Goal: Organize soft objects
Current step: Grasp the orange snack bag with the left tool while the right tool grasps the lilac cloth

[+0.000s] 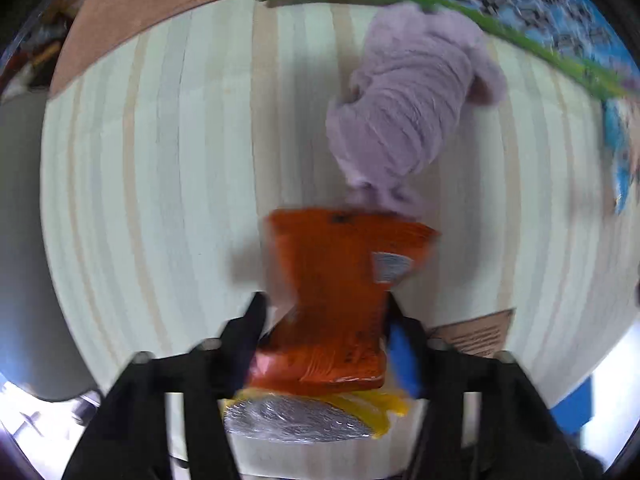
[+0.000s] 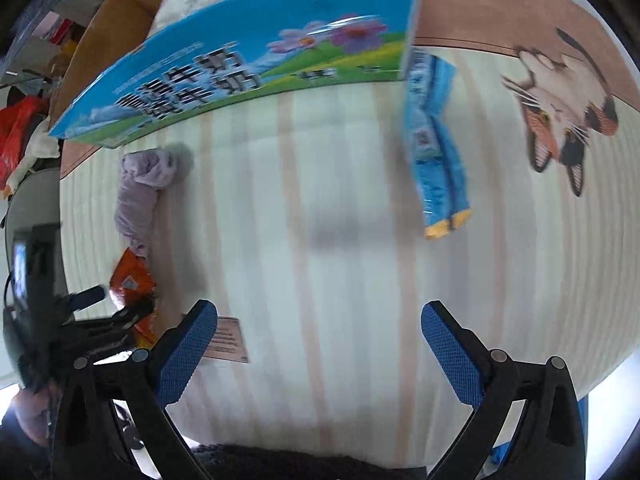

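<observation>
Left gripper [image 1: 324,304] jaws clench the orange packet [image 1: 340,292]; right gripper [image 2: 320,320] jaws gape over bare counter [image 2: 320,208].

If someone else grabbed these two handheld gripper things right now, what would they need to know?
Left gripper: shut on the orange packet, holding it over the table; a yellow-and-silver wrapper shows beneath it.
Right gripper: open, holding nothing, above bare tabletop.
Purple cloth: bunched on the table, just beyond the orange packet, near the big blue box.
Blue pouch: lying on the table by the box's corner.
Done: the orange packet is grasped.
Left: the packet needs placing; the cloth and blue pouch are untouched. Where things should go isn't shown.
</observation>
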Motion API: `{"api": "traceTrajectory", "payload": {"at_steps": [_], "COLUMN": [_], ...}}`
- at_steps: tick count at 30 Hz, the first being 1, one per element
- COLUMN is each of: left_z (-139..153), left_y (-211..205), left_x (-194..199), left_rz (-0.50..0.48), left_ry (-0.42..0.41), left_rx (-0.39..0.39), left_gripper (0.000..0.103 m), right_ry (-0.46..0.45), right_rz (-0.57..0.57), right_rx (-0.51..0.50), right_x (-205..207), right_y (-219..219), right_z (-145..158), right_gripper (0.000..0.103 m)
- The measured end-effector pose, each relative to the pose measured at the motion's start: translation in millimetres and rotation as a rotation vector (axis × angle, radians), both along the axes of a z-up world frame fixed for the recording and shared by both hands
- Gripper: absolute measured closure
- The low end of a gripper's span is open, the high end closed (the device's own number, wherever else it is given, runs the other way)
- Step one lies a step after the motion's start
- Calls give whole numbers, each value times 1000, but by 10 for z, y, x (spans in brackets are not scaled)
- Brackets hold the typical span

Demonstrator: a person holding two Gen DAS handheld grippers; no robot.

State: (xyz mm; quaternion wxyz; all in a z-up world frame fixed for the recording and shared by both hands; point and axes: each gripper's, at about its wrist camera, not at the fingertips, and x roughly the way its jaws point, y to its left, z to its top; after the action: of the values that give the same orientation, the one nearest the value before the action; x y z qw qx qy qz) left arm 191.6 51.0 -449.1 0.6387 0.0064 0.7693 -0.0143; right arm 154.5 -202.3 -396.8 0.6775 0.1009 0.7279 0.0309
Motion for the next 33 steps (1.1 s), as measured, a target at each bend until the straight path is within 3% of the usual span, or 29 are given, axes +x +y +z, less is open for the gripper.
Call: {"api": "traceTrajectory", "payload": {"at_steps": [5, 9, 11, 13, 15, 18, 21, 24, 28, 29, 30, 33], "left_z": [104, 76, 53, 34, 12, -28, -65, -109, -132, -129, -113, -93], "left_y": [474, 827, 970, 1075, 1153, 1290, 1381, 1285, 1198, 1176, 1159, 1040], "left_x": [56, 30, 19, 9, 3, -32, -84, -60, -88, -90, -69, -49], "left_rz": [179, 298, 337, 355, 370, 368, 367, 356, 343, 339, 334, 319], "left_ry": [-46, -25, -18, -18, -11, -4, 0, 1, 2, 3, 5, 11], "left_rx": [14, -25, -34, -37, -52, -68, -82, -81, -73, -69, -63, -67], "left_gripper": [66, 66, 66, 66, 66, 66, 65, 65, 64, 64, 64, 65], "right_ry": [-27, 2, 26, -6, -105, -218, -246, -216, -149, -107, -59, 15], "right_rz": [32, 16, -3, 39, 172, 426, 722, 918, 1055, 1056, 1026, 856], "right_rx": [94, 172, 182, 116, -14, -86, -166, -237, -236, -237, -218, -150], "right_x": [252, 525, 635, 724, 778, 728, 602, 523, 487, 498, 525, 589], "right_y": [451, 920, 1129, 1349, 1655, 2050, 2346, 2497, 2565, 2553, 2518, 2314], "right_z": [1, -155, -260, -282, -205, -102, -140, -284, -484, -559, -617, -644], "right_gripper": [0, 0, 1, 3, 3, 3, 4, 6, 25, 44, 58, 66]}}
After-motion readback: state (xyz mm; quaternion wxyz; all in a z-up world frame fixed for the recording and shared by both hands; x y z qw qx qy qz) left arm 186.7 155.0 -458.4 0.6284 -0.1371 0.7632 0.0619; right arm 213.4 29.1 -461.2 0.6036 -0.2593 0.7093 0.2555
